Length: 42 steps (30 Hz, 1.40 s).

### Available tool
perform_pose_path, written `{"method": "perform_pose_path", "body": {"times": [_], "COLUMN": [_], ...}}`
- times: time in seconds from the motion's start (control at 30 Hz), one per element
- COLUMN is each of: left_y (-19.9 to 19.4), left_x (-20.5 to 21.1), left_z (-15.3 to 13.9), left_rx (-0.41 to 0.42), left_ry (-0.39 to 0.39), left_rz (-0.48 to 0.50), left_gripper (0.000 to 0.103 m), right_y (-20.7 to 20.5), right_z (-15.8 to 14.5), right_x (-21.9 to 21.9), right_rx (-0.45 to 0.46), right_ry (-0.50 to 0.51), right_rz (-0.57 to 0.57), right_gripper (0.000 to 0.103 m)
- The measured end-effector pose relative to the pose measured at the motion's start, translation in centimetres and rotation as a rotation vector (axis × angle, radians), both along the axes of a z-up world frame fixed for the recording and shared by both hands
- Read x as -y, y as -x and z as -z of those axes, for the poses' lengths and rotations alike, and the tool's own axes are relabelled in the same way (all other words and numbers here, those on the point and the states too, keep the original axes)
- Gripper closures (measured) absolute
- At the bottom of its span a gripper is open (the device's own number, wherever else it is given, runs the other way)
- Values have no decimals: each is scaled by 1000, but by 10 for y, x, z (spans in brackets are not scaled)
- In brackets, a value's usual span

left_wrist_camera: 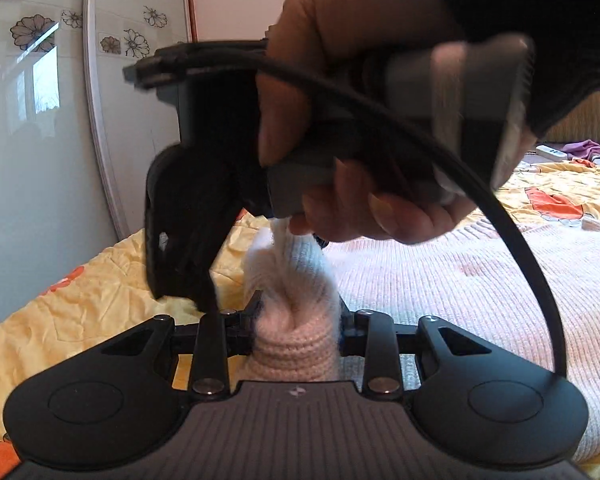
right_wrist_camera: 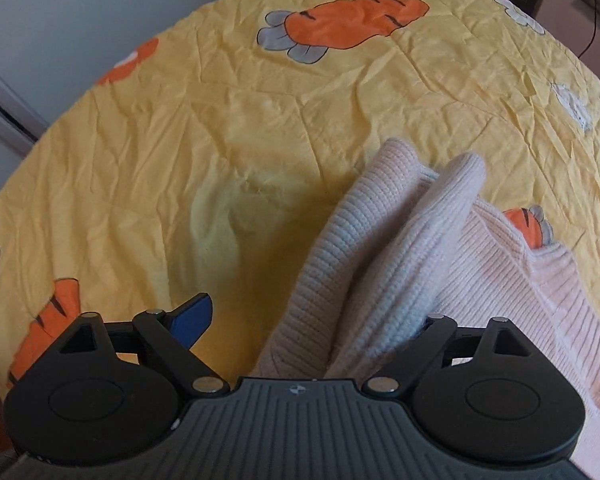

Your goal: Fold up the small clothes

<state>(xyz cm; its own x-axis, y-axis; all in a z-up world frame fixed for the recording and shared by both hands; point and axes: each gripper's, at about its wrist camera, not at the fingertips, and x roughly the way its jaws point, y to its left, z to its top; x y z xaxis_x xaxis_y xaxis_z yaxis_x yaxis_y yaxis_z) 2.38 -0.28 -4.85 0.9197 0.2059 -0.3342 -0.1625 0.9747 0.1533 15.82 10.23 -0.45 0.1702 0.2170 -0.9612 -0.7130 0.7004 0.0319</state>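
Left claw [left_wrist_camera: 296, 320] is pinching a bunched ribbed end of the pink knit sweater [left_wrist_camera: 480, 280], cloth gathered into a knot between the pads at 6 o'clock in the left wrist view; the rest of the sweater lies flat on the bed across 3 to 4 o'clock, over the yellow carrot-print sheet [left_wrist_camera: 100, 284]. Right claw [right_wrist_camera: 312, 316] is spread wide and pointing down at the bed: blue pad [right_wrist_camera: 192, 316] clear at 7 o'clock, other finger hidden behind cloth at 5 o'clock. Sweater folds [right_wrist_camera: 400, 240] sit between the jaws, but I see no pad pressing on them, so not a grip. In the left view the person's right hand [left_wrist_camera: 340, 120] and its gripper body hang directly above the left pinch, cable [left_wrist_camera: 500, 220] looping past at 3 o'clock. Risks, my read: right claw shuts on only one of the two ridges, so the fold comes up skewed; or grabs the sheet along with the knit. Thick bunch in the left claw may slip if pulled hard. Claws are close, collision or cable snag likely if either swings.
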Motion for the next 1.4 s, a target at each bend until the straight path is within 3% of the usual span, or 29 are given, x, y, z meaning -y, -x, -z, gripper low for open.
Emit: {"method": "perform_pose_path", "body": {"times": [0.13,0.23,0.4,0.5,1.2,1.33,1.4], "left_y": [1,3,8,9,19,32,47], "left_x": [-1,1,3,2,67,71,71], "left_z": [0,-1,-7,-15,-31,-31,-26], "left_rx": [2,16,21,18,84,92,112], "left_ry": [-3,-23,-14,15,-65,-112,-185], "left_rz": [4,10,17,15,159,214,254], "left_gripper": [71,71,71,71,71,70,69], "right_y": [10,1,-3,3,-1,2,3], "right_z": [5,1,-3,-6,-48,-47,-45], "right_x": [4,25,46,49,161,187,198], "right_rx": [82,51,30,63,51,49,33], "right_ry": [50,-15,-110,-129,-401,-437,-462], "right_rz": [-64,-32,12,-7,125,153,172], "right_gripper": [45,58,69,72,76,77,77]}}
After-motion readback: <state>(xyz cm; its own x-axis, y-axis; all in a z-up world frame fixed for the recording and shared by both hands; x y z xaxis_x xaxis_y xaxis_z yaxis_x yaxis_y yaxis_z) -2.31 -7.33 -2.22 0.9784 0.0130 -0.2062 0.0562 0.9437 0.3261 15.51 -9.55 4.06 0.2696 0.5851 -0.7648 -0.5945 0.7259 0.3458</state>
